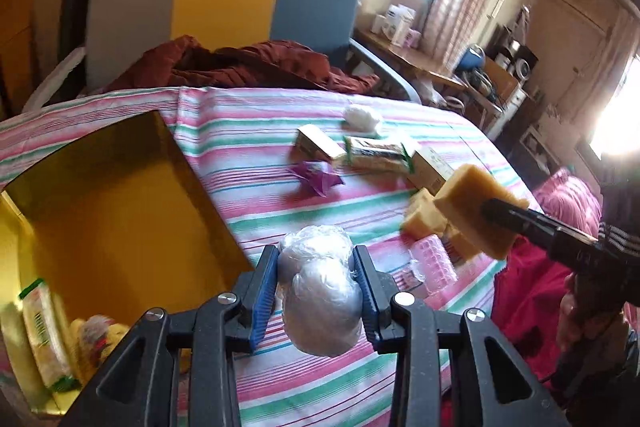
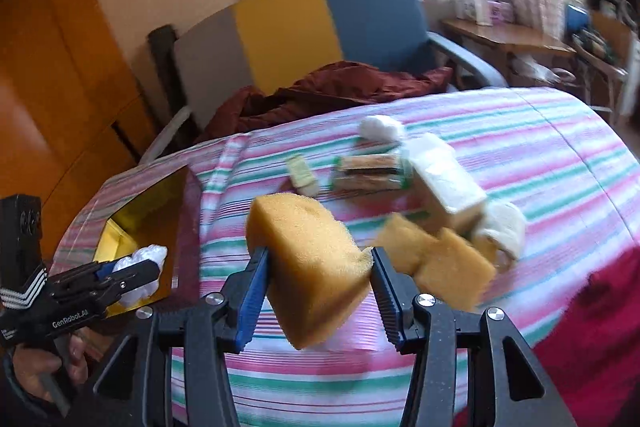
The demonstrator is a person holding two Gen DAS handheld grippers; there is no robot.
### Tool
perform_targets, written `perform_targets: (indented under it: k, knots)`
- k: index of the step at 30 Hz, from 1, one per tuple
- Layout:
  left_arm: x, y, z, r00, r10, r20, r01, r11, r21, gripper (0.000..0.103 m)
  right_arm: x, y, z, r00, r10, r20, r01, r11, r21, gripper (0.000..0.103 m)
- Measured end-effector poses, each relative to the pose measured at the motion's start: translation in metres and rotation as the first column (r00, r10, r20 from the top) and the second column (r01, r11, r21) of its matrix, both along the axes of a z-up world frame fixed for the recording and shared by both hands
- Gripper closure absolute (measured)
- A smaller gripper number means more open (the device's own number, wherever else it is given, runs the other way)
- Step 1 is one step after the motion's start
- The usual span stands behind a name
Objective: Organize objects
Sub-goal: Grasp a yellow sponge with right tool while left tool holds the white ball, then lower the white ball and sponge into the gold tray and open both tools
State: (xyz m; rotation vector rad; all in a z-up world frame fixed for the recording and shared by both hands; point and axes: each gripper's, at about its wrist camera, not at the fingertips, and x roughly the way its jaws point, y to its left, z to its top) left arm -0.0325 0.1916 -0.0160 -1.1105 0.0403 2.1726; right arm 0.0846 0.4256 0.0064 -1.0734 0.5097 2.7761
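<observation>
Sponges number three: one yellow foam block [image 2: 308, 263] is pinched between the blue ribbed pads of the right gripper [image 2: 318, 291], lifted clear of the striped cloth [image 2: 520, 155], and two more [image 2: 436, 263] lie touching each other just beyond it on the right. One clear-plastic wrapped bundle [image 1: 316, 291], lumpy and crinkled, sits squeezed in the left gripper [image 1: 316, 287], whose fingers are nearly closed on it; that gripper tilts downward, held near the open yellow box [image 1: 120, 195] at the left. Inside the box lie a green-and-white packet [image 1: 42, 331] and some blurred items I cannot tell apart. Farther across the cloth are two cardboard cartons [image 1: 318, 145], one flat packet [image 1: 378, 153], one purple wrapper [image 1: 316, 179], one white wad [image 1: 362, 117] and a pink plastic tray [image 1: 432, 263]. A hand [image 2: 48, 367] grips the left tool's handle.
</observation>
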Motion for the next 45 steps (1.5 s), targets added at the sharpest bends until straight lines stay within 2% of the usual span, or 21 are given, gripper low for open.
perform_targets:
  k: [5,11,21,25,30,35,40,45]
  knots:
    - [-0.006,-0.037,0.008,0.996,0.086,-0.014,-0.086,0.996,0.024,0.066,-0.027,-0.045,0.006,0.991,0.132,-0.004,-0.132,0.991,0.019,0.052]
    - [-0.017,-0.087,0.011,0.979,0.203,-0.018,-0.202,0.978,0.043,0.066,-0.058,-0.098,0.009,0.962,0.271,0.005,-0.271,0.962,0.029,0.051]
    - [-0.038,-0.178,0.010,0.920,0.393,-0.009,-0.392,0.919,0.051,0.066,-0.099,-0.175,-0.003,0.897,0.440,0.050,-0.441,0.897,0.018,0.050]
    - [-0.045,-0.199,0.011,0.902,0.432,-0.014,-0.431,0.901,0.052,0.066,-0.111,-0.197,-0.011,0.889,0.451,0.076,-0.455,0.890,0.043,0.049]
    - [-0.055,-0.212,0.009,0.891,0.453,-0.007,-0.452,0.890,0.062,0.066,-0.121,-0.213,-0.024,0.883,0.457,0.110,-0.464,0.885,0.044,0.048]
    - [-0.057,-0.209,0.000,0.907,0.420,0.036,-0.421,0.904,0.074,0.065,-0.132,-0.225,-0.050,0.874,0.449,0.186,-0.466,0.883,0.055,0.045]
    - [-0.050,-0.208,-0.014,0.914,0.399,0.080,-0.404,0.913,0.062,0.060,-0.129,-0.226,-0.062,0.847,0.491,0.204,-0.496,0.868,-0.030,0.028]
    - [-0.036,-0.216,-0.024,0.910,0.400,0.108,-0.408,0.910,0.075,0.056,-0.121,-0.219,-0.059,0.853,0.492,0.173,-0.486,0.870,-0.080,0.020]
